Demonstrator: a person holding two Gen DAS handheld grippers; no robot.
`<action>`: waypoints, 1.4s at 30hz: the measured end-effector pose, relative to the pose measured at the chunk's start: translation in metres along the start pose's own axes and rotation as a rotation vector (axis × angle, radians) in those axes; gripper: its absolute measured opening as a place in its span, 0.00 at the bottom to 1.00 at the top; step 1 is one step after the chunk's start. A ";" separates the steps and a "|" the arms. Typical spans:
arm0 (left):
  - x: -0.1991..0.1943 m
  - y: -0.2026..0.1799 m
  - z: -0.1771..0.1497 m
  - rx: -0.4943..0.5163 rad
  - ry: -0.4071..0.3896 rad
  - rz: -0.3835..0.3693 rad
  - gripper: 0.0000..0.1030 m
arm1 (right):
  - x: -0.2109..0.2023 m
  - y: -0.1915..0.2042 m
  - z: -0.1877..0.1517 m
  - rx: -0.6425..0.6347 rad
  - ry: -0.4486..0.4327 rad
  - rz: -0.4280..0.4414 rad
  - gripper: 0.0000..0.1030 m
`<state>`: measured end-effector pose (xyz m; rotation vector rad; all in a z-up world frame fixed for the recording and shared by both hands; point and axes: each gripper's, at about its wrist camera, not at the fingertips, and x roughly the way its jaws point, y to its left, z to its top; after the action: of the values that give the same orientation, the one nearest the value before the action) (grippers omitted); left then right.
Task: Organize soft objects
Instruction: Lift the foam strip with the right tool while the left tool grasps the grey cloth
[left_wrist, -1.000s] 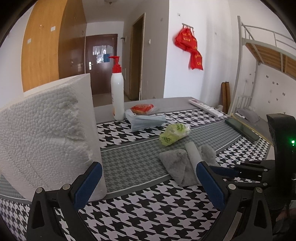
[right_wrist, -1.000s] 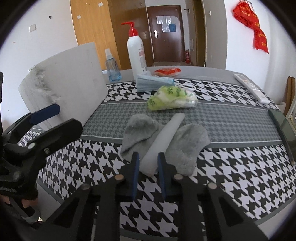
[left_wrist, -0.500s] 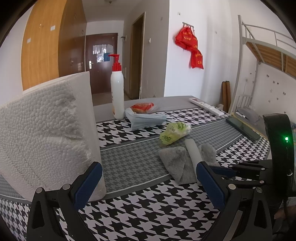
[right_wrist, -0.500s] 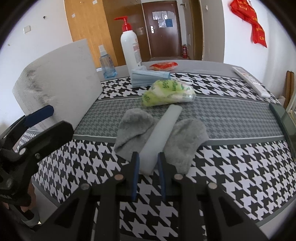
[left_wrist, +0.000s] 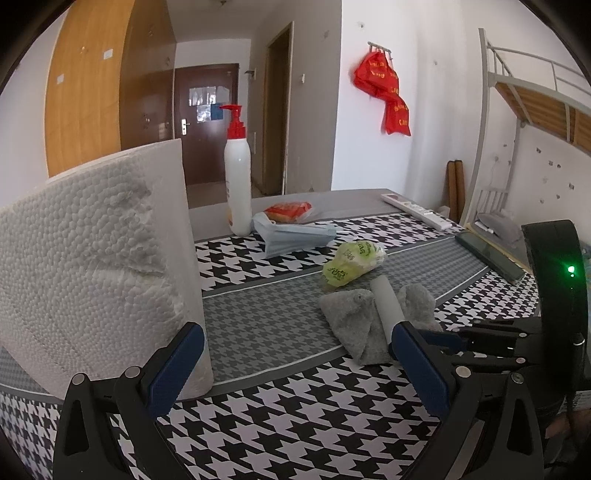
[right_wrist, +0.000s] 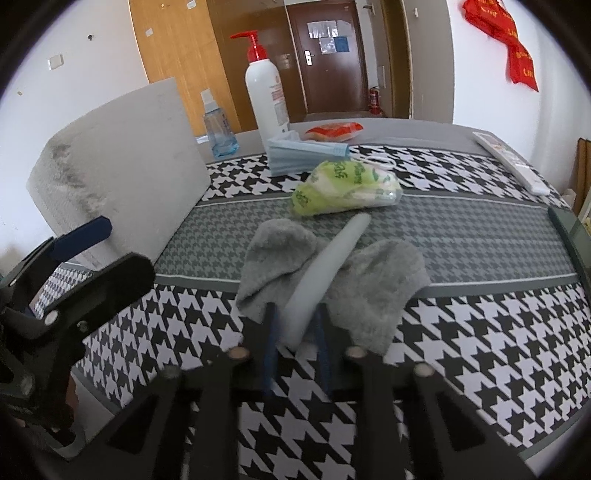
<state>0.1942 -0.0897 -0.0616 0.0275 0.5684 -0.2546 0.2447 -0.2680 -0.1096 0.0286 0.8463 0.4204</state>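
A pale foam tube (right_wrist: 325, 269) lies across a crumpled grey cloth (right_wrist: 373, 284) on the houndstooth tablecloth (right_wrist: 480, 332). My right gripper (right_wrist: 295, 332) is shut on the near end of the foam tube; it also shows in the left wrist view (left_wrist: 391, 341). The tube (left_wrist: 386, 306) and the cloth (left_wrist: 351, 317) show there too. My left gripper (left_wrist: 295, 363) is open and empty, low over the table, with a white foam block (left_wrist: 96, 266) by its left finger. A green bag (right_wrist: 343, 188) lies behind the cloth.
A stack of blue face masks (right_wrist: 306, 153), a red snack packet (right_wrist: 334, 131), a white pump bottle (right_wrist: 266, 96) and a small spray bottle (right_wrist: 218, 129) stand at the back. A white power strip (right_wrist: 509, 158) and a dark phone (left_wrist: 489, 254) lie at the right edge.
My right gripper has lifted the near end of the foam tube, which now tilts up off the cloth. The left gripper has hardly moved.
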 end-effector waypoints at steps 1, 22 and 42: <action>0.000 0.000 0.000 0.001 0.001 0.001 0.99 | -0.001 0.000 0.000 -0.001 -0.004 0.004 0.13; 0.020 -0.037 0.006 0.064 0.061 -0.043 0.99 | -0.054 -0.033 -0.011 0.090 -0.139 0.005 0.11; 0.056 -0.073 0.013 0.098 0.169 -0.080 0.99 | -0.069 -0.077 -0.033 0.179 -0.161 -0.034 0.11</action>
<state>0.2287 -0.1750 -0.0772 0.1226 0.7259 -0.3604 0.2070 -0.3689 -0.0963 0.2104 0.7228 0.3049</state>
